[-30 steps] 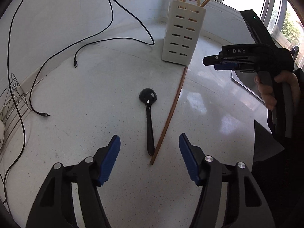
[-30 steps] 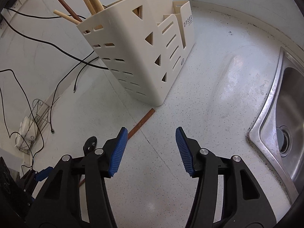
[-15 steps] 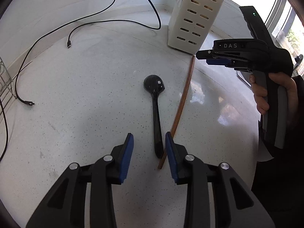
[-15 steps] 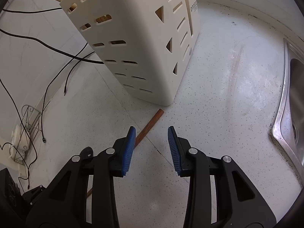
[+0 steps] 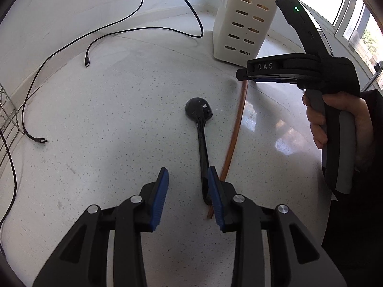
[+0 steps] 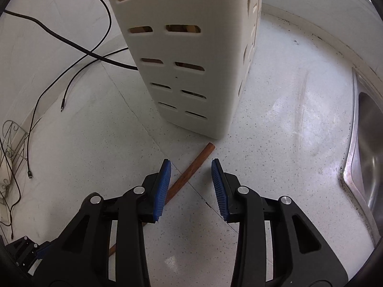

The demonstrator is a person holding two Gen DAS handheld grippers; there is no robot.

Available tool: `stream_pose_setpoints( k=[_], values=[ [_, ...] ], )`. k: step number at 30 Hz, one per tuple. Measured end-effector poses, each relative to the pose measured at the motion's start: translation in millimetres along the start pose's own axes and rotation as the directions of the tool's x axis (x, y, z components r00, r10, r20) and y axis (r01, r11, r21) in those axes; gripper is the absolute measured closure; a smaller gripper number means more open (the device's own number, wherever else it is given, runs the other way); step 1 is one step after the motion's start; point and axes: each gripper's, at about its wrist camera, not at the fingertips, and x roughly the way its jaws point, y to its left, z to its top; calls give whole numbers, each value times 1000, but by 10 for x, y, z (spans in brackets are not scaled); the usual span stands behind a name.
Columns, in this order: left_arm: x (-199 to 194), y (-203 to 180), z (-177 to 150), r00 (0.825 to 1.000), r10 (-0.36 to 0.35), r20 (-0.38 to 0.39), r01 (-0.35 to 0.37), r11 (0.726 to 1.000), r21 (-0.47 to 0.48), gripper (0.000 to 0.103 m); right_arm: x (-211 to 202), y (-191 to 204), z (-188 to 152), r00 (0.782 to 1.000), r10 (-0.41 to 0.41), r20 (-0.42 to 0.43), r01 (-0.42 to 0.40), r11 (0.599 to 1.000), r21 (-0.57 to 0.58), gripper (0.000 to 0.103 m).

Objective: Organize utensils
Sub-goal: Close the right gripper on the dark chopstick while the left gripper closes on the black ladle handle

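Note:
A black spoon (image 5: pixel 202 129) lies on the white speckled counter, bowl away from me, beside a long brown wooden stick (image 5: pixel 235 129). My left gripper (image 5: pixel 188 179) is open and low, with the spoon's handle end just inside its right finger. A cream slotted utensil holder (image 5: pixel 241 26) with wooden sticks stands at the back. In the right wrist view the holder (image 6: pixel 191 55) is close ahead, and the stick's end (image 6: pixel 194 166) lies between the fingers of my open right gripper (image 6: pixel 191 169). The right gripper also shows in the left wrist view (image 5: pixel 241 74), above the stick.
Black cables (image 5: pixel 115 33) trail over the counter's left and back. A wire rack (image 6: pixel 10 148) sits at the left edge. A steel sink (image 6: pixel 366 157) lies to the right. Windows are behind the holder.
Both grippers narrowed from wide open and moved forward and down. The left closed in on the spoon handle's end, the right came over the stick's end near the holder.

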Motion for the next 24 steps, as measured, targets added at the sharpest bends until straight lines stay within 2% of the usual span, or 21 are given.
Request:
stream_pose_setpoints(
  k=[6,11,17,24],
  values=[
    [64,-101,37,998,48,-28,-47,997,54,69,52,174,-20,995,-97,13,98,992,-76,74],
    [67,-109,50,996,76,-47,-73,995,68,69,43,256,-87,993,-114,37,118,984,-131,83],
    [60,-59,48,995,83,-49,-80,995,60,69,-7,13,-146,998,-55,39,59,991,-119,87],
    [49,-149,-25,994,102,-48,-97,990,103,69,38,-83,-28,999,-49,2,49,996,-76,84]
  ],
)
